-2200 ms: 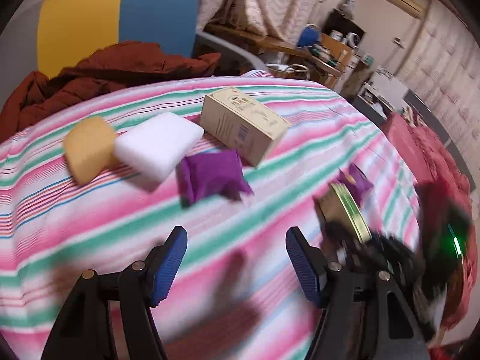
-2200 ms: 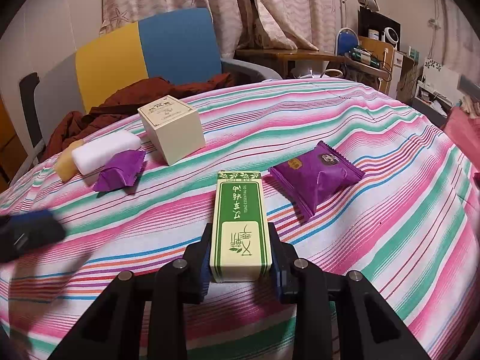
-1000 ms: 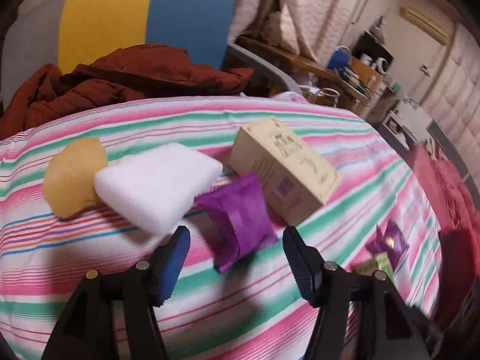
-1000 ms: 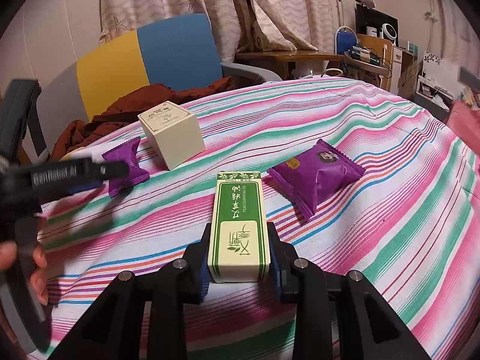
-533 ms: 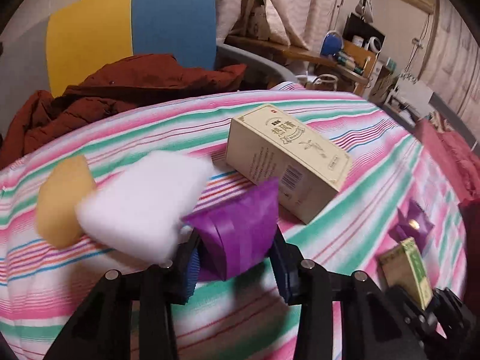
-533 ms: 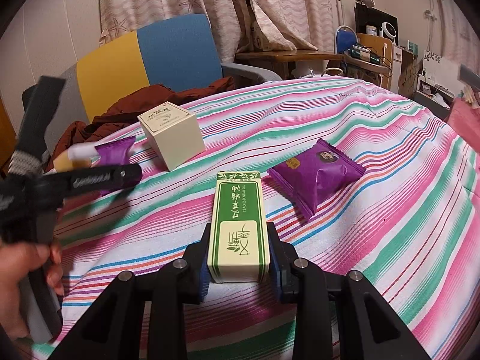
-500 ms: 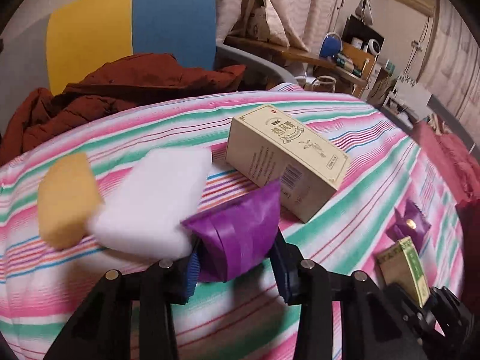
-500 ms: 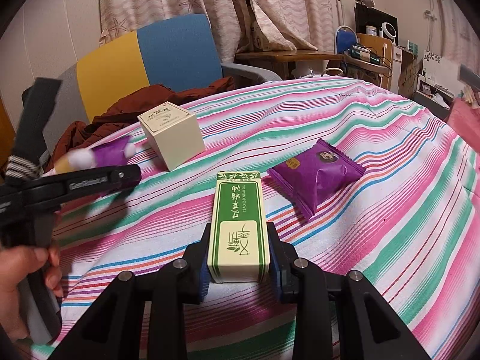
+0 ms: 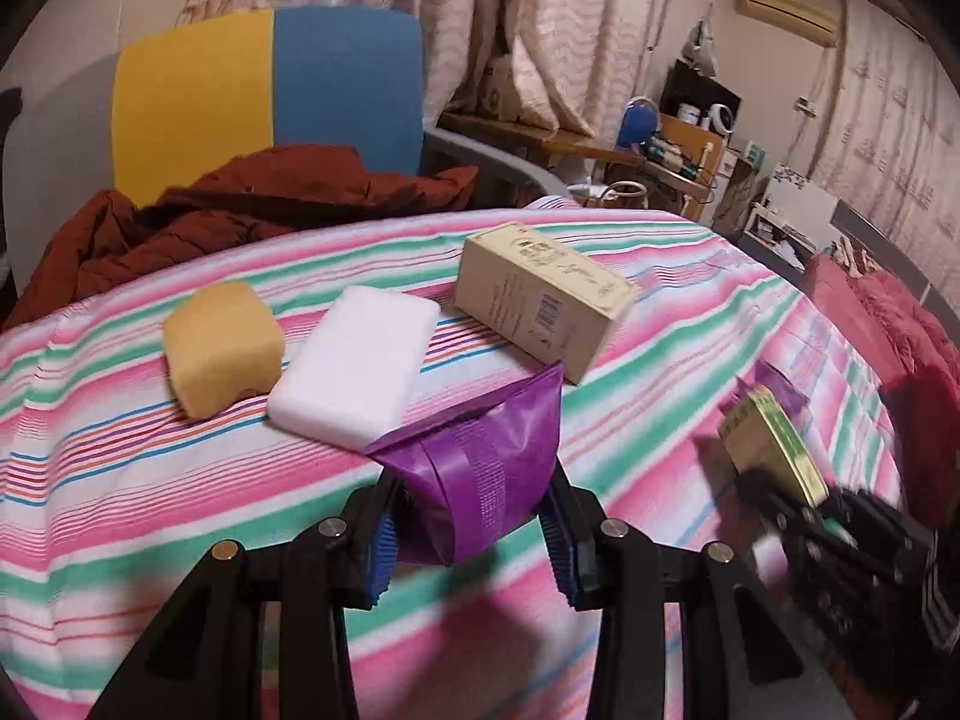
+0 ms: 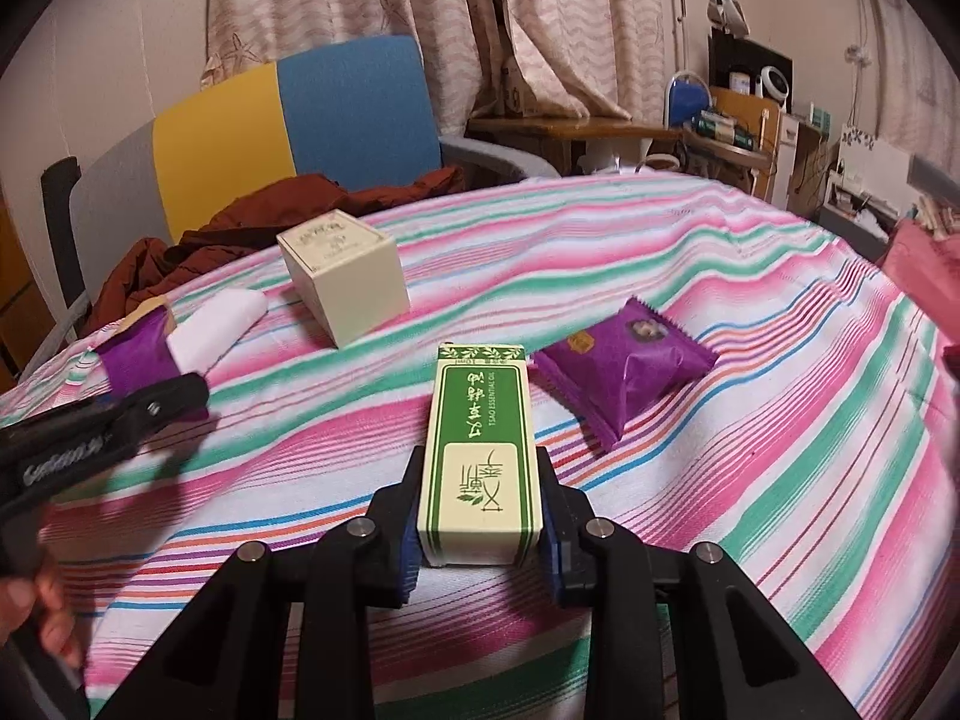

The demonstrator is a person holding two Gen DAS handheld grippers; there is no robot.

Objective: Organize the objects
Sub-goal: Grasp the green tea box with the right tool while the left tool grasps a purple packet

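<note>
My left gripper [image 9: 474, 531] is shut on a small purple snack packet [image 9: 480, 468], held just above the striped tablecloth [image 9: 150, 510]. Behind it lie a white sponge [image 9: 360, 372], a yellow sponge [image 9: 219, 345] and a cream carton [image 9: 540, 294]. In the right wrist view my right gripper [image 10: 480, 534] is shut on a green-and-cream box [image 10: 480, 450], which rests on the cloth. A second purple packet [image 10: 624, 360] lies just right of that box. The left gripper [image 10: 90, 444] with its packet [image 10: 138, 360] shows at the far left there, and the cream carton [image 10: 345, 273] stands behind.
A yellow-and-blue chair [image 9: 270, 96] with a dark red jacket [image 9: 240, 204] stands behind the table. A cluttered desk [image 10: 720, 132] and curtains fill the back. A red cushion [image 9: 900, 324] lies past the table's right edge. A person's fingers [image 10: 36, 612] hold the left gripper's handle.
The left gripper shut on the purple packet beside the white sponge and has drawn it back and away from the sponge and carton. The right gripper has kept still with the green box.
</note>
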